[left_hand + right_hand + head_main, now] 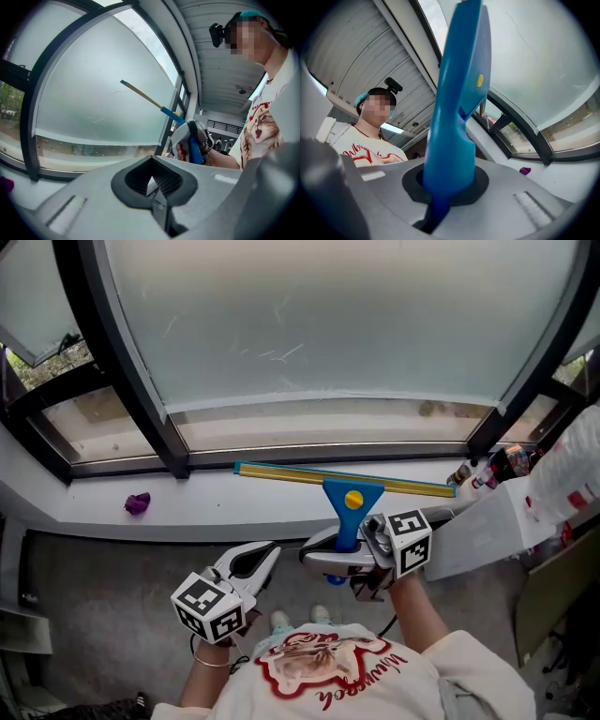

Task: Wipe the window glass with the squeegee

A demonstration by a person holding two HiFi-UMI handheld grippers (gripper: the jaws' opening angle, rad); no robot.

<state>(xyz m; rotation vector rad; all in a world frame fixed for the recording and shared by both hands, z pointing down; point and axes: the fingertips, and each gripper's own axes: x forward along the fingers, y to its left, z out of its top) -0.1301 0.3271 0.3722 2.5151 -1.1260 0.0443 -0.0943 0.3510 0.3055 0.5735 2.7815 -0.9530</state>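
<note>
Squeegee (pixel 349 486) gripped by its handle in the right tongs (pixel 344 549), level below the window glass (pixel 328 324) for wiping; left tongs (pixel 265 557) clenched empty.

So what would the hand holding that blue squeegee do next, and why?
Probably raise the right gripper and press the squeegee blade high against the window glass. Its jaws are shut on the blue handle, but the blade sits low by the sill, with nearly the whole pane above it. The left gripper is shut on nothing.

Squeegee (pixel 347 486) in right tongs (pixel 337 554), before window glass (pixel 328 324); left tongs (pixel 265 557) to their left; small lump (pixel 137 503) on sill (pixel 234 509), far left.
</note>
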